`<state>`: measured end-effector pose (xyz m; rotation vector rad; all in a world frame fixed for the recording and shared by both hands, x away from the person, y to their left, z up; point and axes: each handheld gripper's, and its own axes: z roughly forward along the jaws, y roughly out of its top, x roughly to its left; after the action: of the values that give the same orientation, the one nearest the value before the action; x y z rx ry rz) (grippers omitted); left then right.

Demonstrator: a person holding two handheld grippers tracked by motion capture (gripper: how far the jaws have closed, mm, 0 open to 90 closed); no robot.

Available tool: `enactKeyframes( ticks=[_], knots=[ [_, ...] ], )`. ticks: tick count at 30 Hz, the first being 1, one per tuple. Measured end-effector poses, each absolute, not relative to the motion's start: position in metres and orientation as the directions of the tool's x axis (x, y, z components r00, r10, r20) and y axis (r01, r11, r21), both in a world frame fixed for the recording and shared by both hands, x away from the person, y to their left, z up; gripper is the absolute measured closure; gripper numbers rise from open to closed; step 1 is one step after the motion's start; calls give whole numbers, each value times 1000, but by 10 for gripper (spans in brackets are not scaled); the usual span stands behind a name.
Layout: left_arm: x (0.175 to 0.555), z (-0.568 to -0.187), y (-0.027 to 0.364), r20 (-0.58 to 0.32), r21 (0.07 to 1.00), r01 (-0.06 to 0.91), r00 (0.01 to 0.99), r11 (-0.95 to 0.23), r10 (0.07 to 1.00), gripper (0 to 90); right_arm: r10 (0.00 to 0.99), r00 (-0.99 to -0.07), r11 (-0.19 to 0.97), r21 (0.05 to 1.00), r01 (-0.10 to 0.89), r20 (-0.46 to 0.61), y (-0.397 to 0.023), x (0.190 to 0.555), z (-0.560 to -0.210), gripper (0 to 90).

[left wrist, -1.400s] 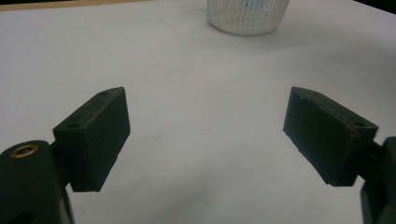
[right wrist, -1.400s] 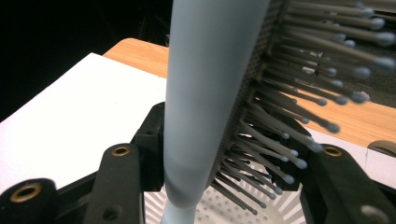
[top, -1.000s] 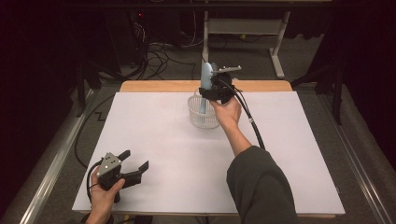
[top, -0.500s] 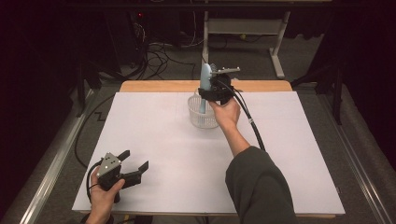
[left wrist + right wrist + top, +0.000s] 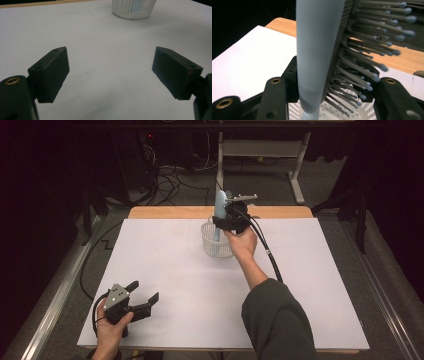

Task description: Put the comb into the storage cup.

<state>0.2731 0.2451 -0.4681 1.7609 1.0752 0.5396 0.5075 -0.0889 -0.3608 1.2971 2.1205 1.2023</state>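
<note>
The pale blue hairbrush [image 5: 220,205] stands upright in the white basket [image 5: 214,245] at the table's far middle, pinched by the right gripper [image 5: 227,220]. It looks light and stiff; grip the smooth back, not the springy bristles. At the near left, the left gripper [image 5: 142,296] is spread and empty.

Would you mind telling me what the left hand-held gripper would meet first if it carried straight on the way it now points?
Probably the white slatted basket. The left hand-held gripper has open jaws aimed across the bare white tabletop, and the basket stands a little right of centre at the far end of that line, so it might slip past its left side.
</note>
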Motion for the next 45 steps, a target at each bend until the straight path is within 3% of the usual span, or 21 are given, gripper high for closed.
enactKeyframes(
  ticks=[45],
  knots=[
    [273,-468,244,-105,895,422,514,-145,852,152,863,-495,233,790,568,101,-96,505,-362,465]
  ],
)
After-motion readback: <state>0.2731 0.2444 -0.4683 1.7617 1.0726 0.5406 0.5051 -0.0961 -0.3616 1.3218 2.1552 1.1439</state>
